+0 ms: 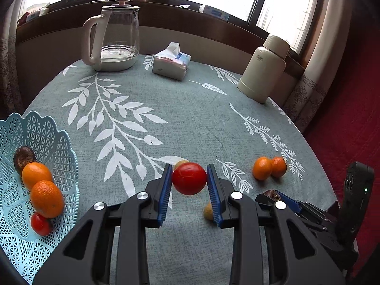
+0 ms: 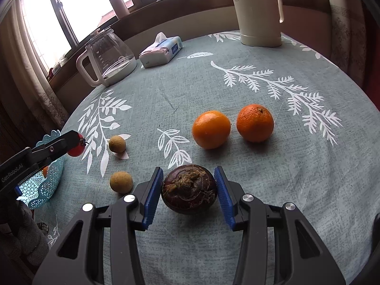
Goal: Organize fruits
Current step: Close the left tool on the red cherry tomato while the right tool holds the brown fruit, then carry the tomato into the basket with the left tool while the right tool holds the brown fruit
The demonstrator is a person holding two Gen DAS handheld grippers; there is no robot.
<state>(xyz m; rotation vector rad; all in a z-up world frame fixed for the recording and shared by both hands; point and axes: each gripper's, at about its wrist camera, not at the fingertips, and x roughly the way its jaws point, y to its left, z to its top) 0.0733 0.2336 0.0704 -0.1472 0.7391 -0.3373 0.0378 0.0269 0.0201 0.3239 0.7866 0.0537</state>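
Two grippers, both loaded. Your left gripper [image 1: 189,182] is clamped on a red tomato [image 1: 189,181], blue pads [image 1: 166,190] touching it on both sides, dead centre-bottom of the left wrist view. The tomato is off the cloth; its shadow falls below it. The right wrist view confirms this: same tomato [image 2: 76,147] at far left of frame, held out past the basket rim.

Your right gripper [image 2: 189,188] has its pads against a dark purple-brown fruit [image 2: 189,188], lower centre of the right wrist view. Pads touch both sides. I can't tell whether it's lifted or still on the tablecloth [image 2: 237,90].

The blue lattice basket [image 1: 47,133] sits at lower left of the left wrist view. It holds two oranges [image 1: 36,174], a small tomato [image 1: 40,224] and one dark fruit [image 1: 23,158] at the back.

Loose on the cloth:
- a pair of oranges [image 2: 211,129], side by side, just touching, middle right of the right wrist view
- two small tan round fruits [image 2: 117,144], left of centre, near each other but apart

At the far edge of the table, upper part of both frames: a glass kettle [image 1: 114,38] at left, a tissue pack [image 1: 171,62] in the middle, a cream thermos [image 1: 263,68] at right. All are well apart from the fruit.
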